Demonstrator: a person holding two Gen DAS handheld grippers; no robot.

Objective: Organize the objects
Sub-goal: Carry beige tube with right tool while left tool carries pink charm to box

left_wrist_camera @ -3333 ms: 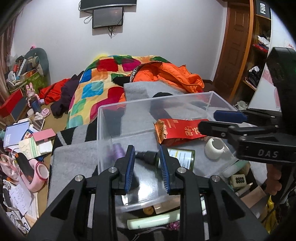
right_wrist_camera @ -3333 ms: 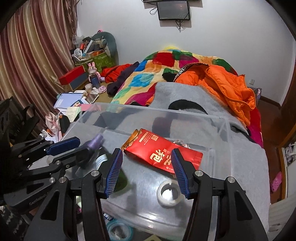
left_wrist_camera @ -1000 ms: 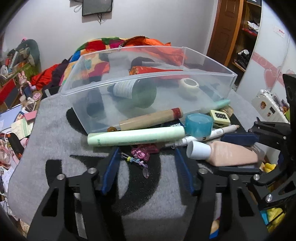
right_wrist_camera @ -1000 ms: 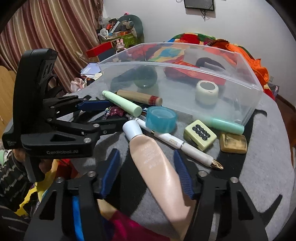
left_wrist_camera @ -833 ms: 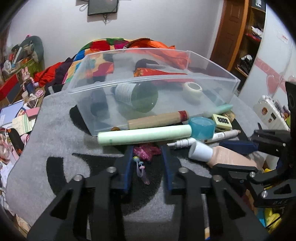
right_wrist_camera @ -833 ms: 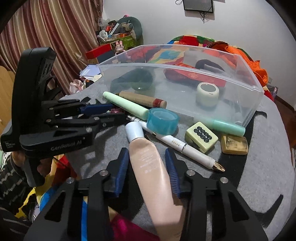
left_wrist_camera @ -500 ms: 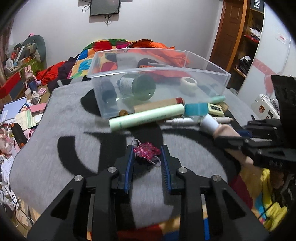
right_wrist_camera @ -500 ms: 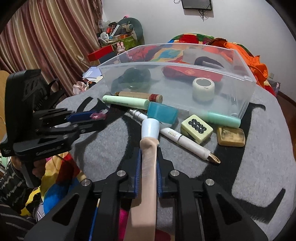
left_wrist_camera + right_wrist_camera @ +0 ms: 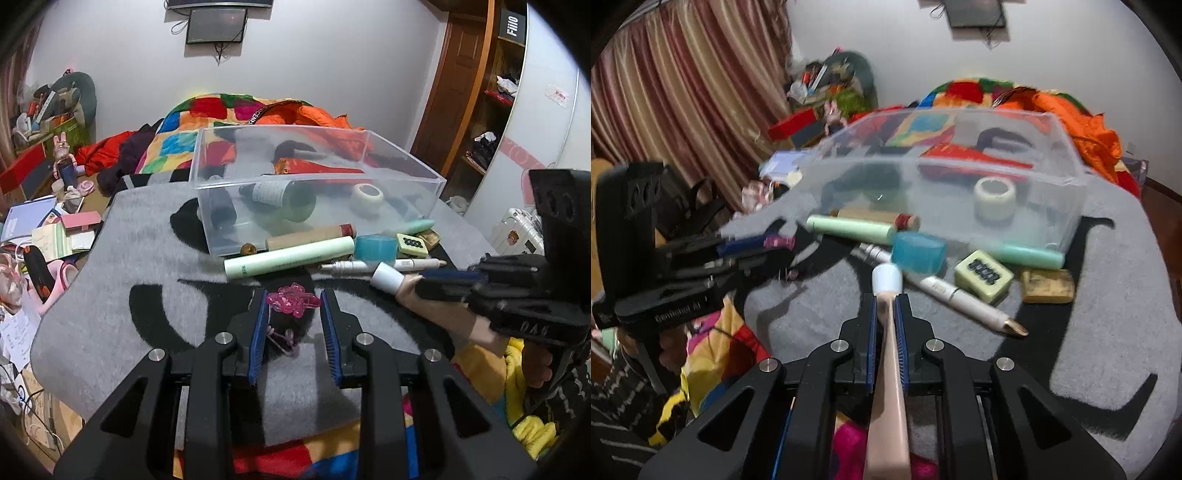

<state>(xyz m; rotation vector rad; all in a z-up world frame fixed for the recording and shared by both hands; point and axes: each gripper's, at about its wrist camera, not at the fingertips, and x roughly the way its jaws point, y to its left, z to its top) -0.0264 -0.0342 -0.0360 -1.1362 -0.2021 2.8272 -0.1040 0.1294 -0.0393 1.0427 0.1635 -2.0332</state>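
My left gripper is shut on a pink sparkly hair clip, held just above the grey blanket; a small beaded loop hangs under the clip. In the right wrist view my right gripper is shut on a beige tube with a white cap, squeezed flat between the pads. The left wrist view shows that tube's cap poking out of the right gripper. A clear plastic bin stands behind both, open at the top. The left gripper with the clip also shows at the left of the right wrist view.
In front of the bin lie a pale green tube, a brown tube, a blue tape roll, a green tile, a white pen and a mint tube. The bin holds a green bottle, white tape and a red packet.
Both grippers were open around their objects a second ago. The left shut on the pink clip and rose away from the pile with it; the right shut on the beige tube.
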